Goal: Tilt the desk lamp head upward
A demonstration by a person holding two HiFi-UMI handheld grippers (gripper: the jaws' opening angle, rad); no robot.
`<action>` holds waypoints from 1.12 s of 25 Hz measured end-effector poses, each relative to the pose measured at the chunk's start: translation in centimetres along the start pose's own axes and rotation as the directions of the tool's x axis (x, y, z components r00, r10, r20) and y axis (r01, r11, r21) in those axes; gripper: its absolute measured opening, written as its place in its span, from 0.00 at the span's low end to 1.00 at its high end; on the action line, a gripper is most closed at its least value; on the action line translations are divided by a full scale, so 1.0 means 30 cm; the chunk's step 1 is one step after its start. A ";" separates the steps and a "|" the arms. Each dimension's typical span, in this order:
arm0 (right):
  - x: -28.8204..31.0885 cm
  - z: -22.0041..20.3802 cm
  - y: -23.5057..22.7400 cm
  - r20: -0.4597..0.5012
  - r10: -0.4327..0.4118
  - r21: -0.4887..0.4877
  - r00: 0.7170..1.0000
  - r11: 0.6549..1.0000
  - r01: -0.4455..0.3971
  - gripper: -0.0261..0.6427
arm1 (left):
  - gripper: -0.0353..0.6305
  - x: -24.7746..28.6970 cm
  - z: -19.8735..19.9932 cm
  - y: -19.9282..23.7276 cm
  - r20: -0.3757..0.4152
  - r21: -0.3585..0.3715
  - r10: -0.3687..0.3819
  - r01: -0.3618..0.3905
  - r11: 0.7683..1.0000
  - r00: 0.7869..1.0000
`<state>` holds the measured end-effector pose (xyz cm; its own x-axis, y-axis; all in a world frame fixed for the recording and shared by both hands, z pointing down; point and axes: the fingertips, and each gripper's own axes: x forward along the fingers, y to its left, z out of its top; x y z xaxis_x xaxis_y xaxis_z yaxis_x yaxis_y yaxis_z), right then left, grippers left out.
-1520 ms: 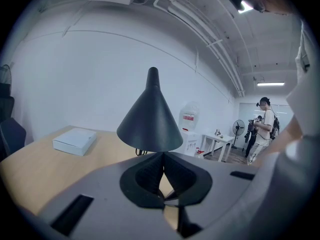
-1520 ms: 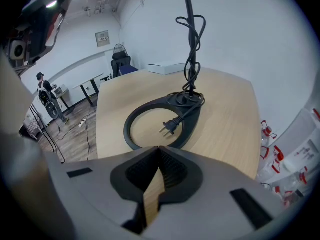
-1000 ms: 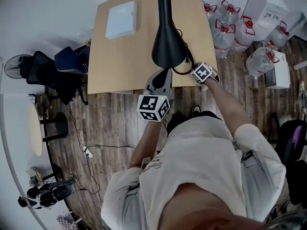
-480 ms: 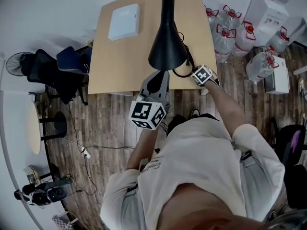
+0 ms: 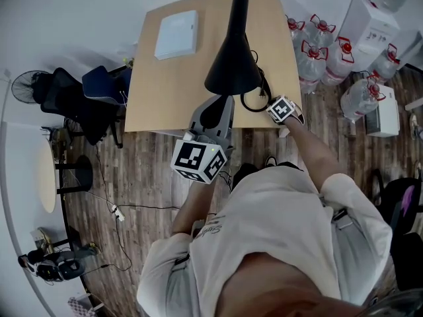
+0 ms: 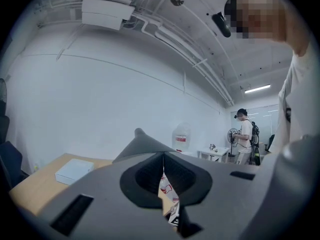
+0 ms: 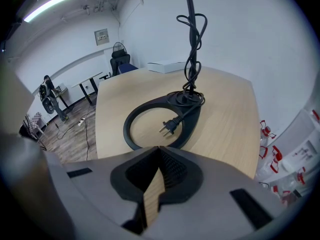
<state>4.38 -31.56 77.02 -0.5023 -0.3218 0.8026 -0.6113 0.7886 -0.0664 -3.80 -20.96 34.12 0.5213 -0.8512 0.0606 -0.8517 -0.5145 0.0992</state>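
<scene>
The black desk lamp stands on the wooden table (image 5: 165, 91). Its cone-shaped head (image 5: 231, 71) hangs over the near edge and its ring base (image 5: 254, 101) lies on the table. My left gripper (image 5: 218, 102) is shut just below the head's rim, and I cannot tell whether it touches. In the left gripper view the shut left gripper (image 6: 163, 156) points up past the lamp head (image 6: 140, 141). My right gripper (image 5: 269, 105) is by the base. In the right gripper view the right gripper (image 7: 159, 151) is shut at the near rim of the ring base (image 7: 131, 129). The plug (image 7: 169, 127) lies inside the ring.
A flat white box (image 5: 176, 34) lies at the table's far left. Several water bottles (image 5: 310, 45) and white cartons stand on the floor to the right. Dark office chairs (image 5: 92, 94) stand left of the table. A coiled cord (image 7: 193, 29) hangs on the lamp stem.
My left gripper has drawn back toward me and to the lower left, away from the lamp head's underside. The right gripper stays by the base.
</scene>
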 end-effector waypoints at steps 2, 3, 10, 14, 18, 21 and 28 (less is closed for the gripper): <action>0.001 -0.003 -0.003 -0.001 -0.007 0.000 1.000 1.000 0.007 0.03 | 0.08 0.000 0.029 -0.004 0.014 0.008 -0.010 0.010 1.000 1.000; 0.003 -0.002 -0.004 -0.002 -0.009 0.001 1.000 1.000 0.009 0.03 | 0.08 0.001 0.042 -0.004 0.019 0.013 -0.014 0.014 1.000 1.000; 0.005 0.001 -0.009 -0.007 -0.015 0.007 1.000 1.000 0.015 0.03 | 0.08 0.016 0.123 -0.009 0.049 0.037 -0.035 0.033 0.999 0.998; 0.003 0.005 -0.009 0.004 -0.017 -0.009 1.000 1.000 0.017 0.03 | 0.08 0.016 0.162 -0.015 0.071 0.044 -0.046 0.043 0.998 0.996; 0.014 0.002 -0.009 0.001 -0.017 0.015 1.000 1.000 0.017 0.03 | 0.08 0.025 0.208 -0.011 0.087 0.049 -0.055 0.051 0.998 0.995; 0.006 -0.002 -0.008 -0.010 -0.019 0.015 1.000 1.000 0.019 0.03 | 0.08 0.031 0.236 -0.011 0.100 0.051 -0.066 0.061 0.997 0.993; 0.008 -0.016 -0.007 -0.026 -0.035 -0.023 0.999 0.999 0.034 0.03 | 0.08 0.044 0.284 -0.016 0.133 0.059 -0.072 0.065 0.996 0.988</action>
<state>4.68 -31.55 77.51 -0.4643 -0.3351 0.8198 -0.6137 0.7891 -0.0249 -3.17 -22.71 25.68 0.5699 -0.8179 -0.0792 -0.8177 -0.5740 0.0439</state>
